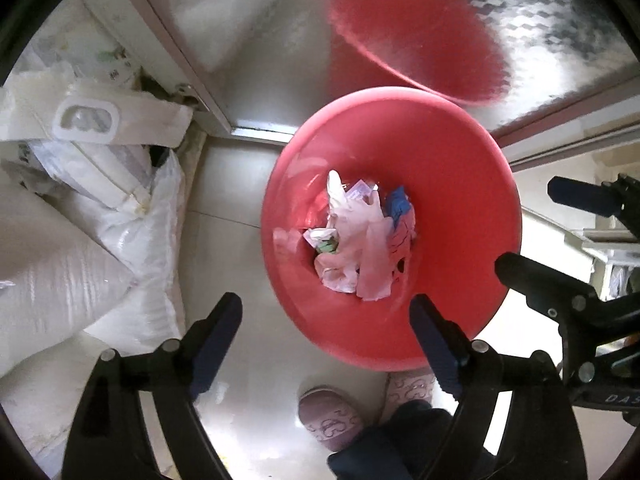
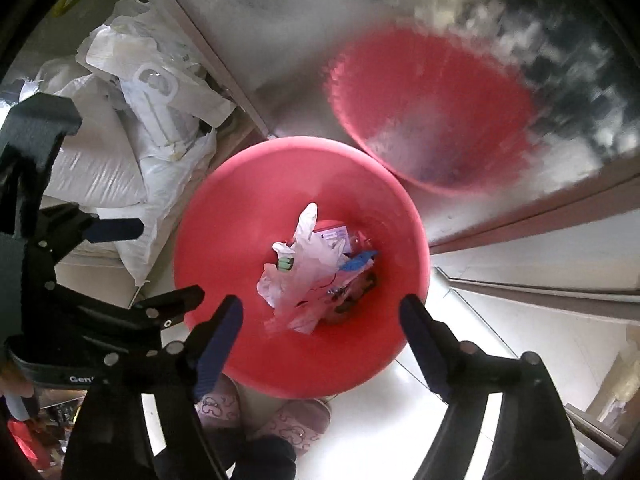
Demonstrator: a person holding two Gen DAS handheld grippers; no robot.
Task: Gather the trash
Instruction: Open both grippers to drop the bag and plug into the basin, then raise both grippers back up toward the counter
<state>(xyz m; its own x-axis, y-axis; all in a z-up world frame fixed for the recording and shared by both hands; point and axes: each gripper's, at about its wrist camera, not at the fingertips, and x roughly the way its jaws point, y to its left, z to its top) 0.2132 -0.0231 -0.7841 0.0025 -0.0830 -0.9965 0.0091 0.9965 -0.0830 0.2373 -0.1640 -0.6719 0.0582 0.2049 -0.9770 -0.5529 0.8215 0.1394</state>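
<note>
A red plastic bin [image 1: 440, 160] stands on the pale floor and I look straight down into it. At its bottom lies crumpled trash [image 1: 356, 248]: whitish plastic bags, a blue scrap and a small green-and-white wrapper. My left gripper [image 1: 328, 340] hovers over the bin's near rim, its jaws wide apart with nothing between them. My right gripper [image 1: 528, 224] shows at the right edge. In the right wrist view the same bin [image 2: 240, 208] and trash [image 2: 304, 268] lie below my right gripper [image 2: 320, 320], open and empty. My left gripper [image 2: 172, 258] is beside it at the left.
White woven sacks and a plastic bag [image 1: 120, 216] are piled left of the bin. A shiny metal door [image 1: 248, 20] behind it mirrors the bin in red. A person's pink slippers [image 1: 332, 420] stand on the floor just in front of the bin.
</note>
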